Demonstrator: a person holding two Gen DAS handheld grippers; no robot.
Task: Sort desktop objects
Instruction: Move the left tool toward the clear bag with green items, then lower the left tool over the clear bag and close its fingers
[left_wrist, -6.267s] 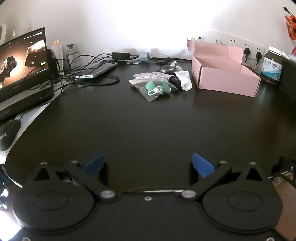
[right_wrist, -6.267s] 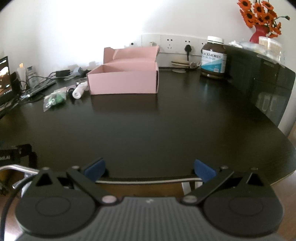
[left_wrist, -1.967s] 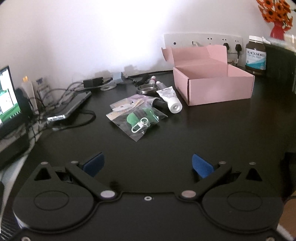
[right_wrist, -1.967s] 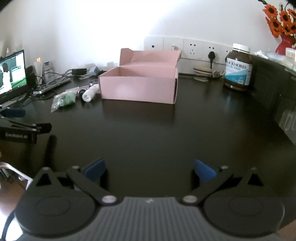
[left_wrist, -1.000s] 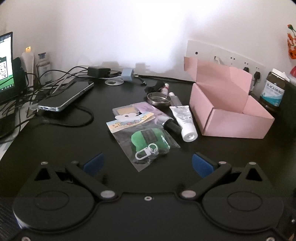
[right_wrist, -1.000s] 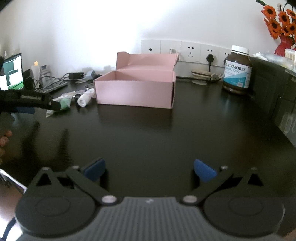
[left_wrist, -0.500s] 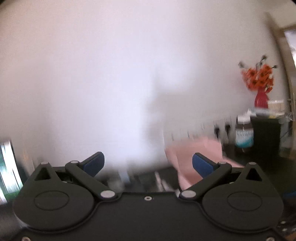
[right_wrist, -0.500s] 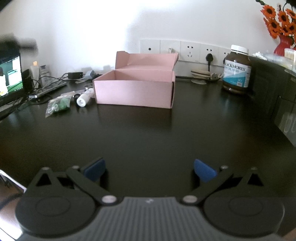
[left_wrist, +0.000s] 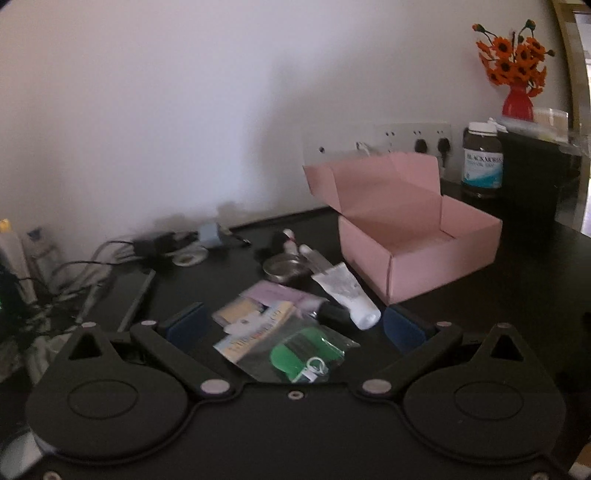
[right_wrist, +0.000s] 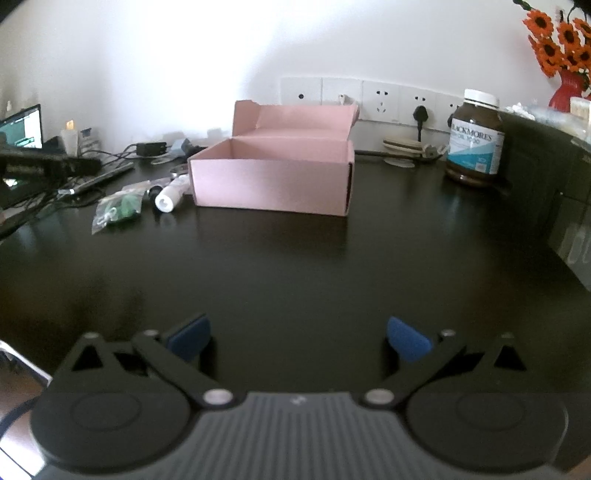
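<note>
My left gripper (left_wrist: 293, 328) is open and hovers low over a pile of small items on the black desk. A clear bag with a green piece (left_wrist: 303, 354) lies between its fingers, untouched as far as I can tell. Sticker packets (left_wrist: 255, 317), a white tube (left_wrist: 347, 295) and a round metal tin (left_wrist: 284, 266) lie just beyond. The open pink box (left_wrist: 413, 236) stands right of the pile. My right gripper (right_wrist: 298, 339) is open and empty over bare desk, well short of the pink box (right_wrist: 273, 181), white tube (right_wrist: 170, 195) and green bag (right_wrist: 118, 212).
A brown supplement bottle (right_wrist: 474, 147) stands at the back right beside a dark cabinet (right_wrist: 546, 177). A phone and tangled cables (left_wrist: 122, 280) lie left of the pile. A laptop screen (right_wrist: 22, 129) is at far left. The left gripper's body (right_wrist: 48, 166) shows at left.
The left gripper pointed up at the wall half a second ago; it now points down again, closer over the small items. The right gripper has barely moved.
</note>
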